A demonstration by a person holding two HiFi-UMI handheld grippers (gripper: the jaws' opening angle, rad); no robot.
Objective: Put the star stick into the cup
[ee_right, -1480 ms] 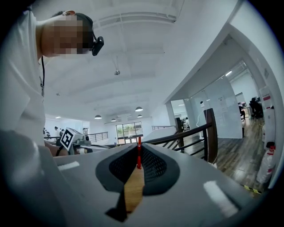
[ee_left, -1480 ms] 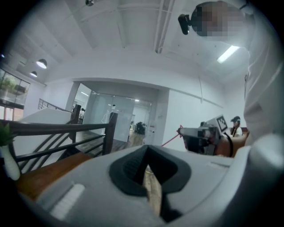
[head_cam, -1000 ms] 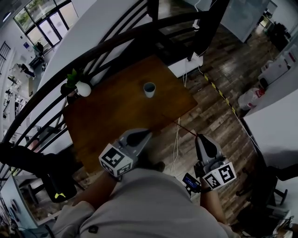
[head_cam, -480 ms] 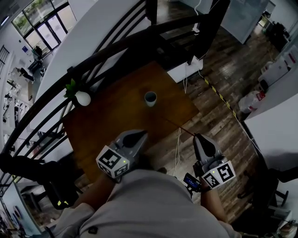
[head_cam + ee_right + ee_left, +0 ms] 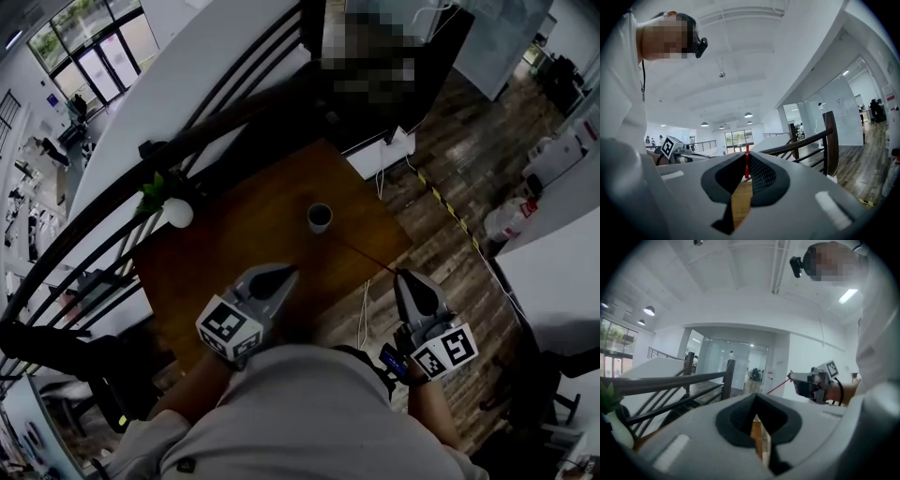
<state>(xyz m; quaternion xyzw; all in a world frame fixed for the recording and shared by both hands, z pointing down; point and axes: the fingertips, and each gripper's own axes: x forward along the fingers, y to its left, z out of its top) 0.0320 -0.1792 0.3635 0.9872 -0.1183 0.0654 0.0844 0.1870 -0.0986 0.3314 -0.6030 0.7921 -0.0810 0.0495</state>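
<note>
Right gripper [image 5: 403, 274] clamped on star stick [image 5: 366, 255], tip just near-right of cup [image 5: 320, 217] on table [image 5: 234, 253]; left gripper [image 5: 286, 272] jaws together, empty.

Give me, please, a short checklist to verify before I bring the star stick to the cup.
1. Right gripper shut on the star stick: ok.
2. Cup upright on the table, mouth facing up: ok.
3. Free end of the stick inside the cup: not ok; in the head view it lies outside the rim.
4. Left gripper away from the stick's path: ok; shut, empty, held off to the side.
5. Cup empty inside: cannot tell, too dark.
</note>
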